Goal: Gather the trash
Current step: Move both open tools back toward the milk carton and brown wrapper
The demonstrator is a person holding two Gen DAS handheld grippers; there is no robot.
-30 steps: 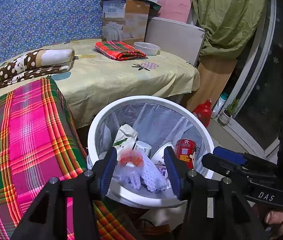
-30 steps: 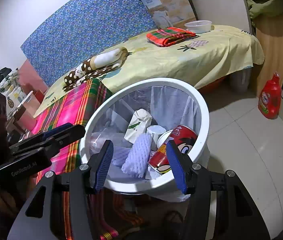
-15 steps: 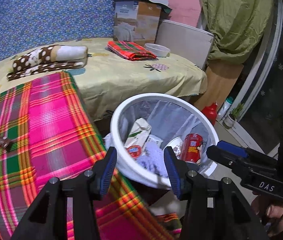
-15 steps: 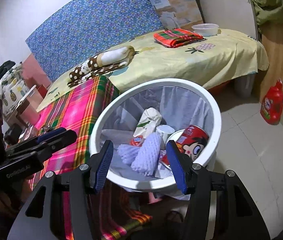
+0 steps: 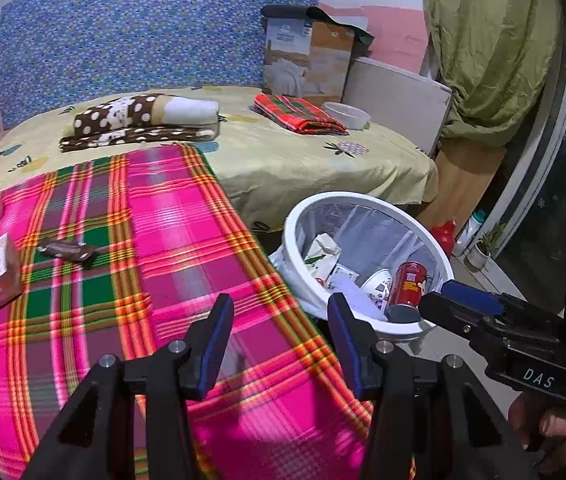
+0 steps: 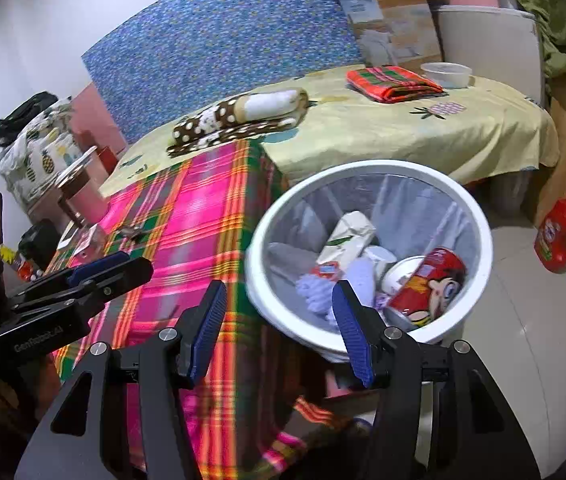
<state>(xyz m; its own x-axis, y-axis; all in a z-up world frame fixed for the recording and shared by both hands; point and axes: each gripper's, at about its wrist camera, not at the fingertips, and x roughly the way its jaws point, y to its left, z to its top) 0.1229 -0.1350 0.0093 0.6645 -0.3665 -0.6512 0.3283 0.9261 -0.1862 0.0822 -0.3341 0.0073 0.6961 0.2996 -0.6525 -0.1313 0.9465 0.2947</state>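
Both claws, left claw [image 5: 279, 340] and right claw [image 6: 279, 330], gape empty; brown wrapper [image 5: 67, 249] lies on plaid tabletop [image 5: 171, 240], flat enough to slip the pinch, well apart from white trash bin [image 5: 431, 326].

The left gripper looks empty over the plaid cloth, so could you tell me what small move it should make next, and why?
Probably carry the left gripper, its jaws open and empty, leftward across the pink plaid tablecloth toward the dark brown crumpled wrapper. That wrapper lies loose on the cloth, while the white round lined trash bin already holds other rubbish.
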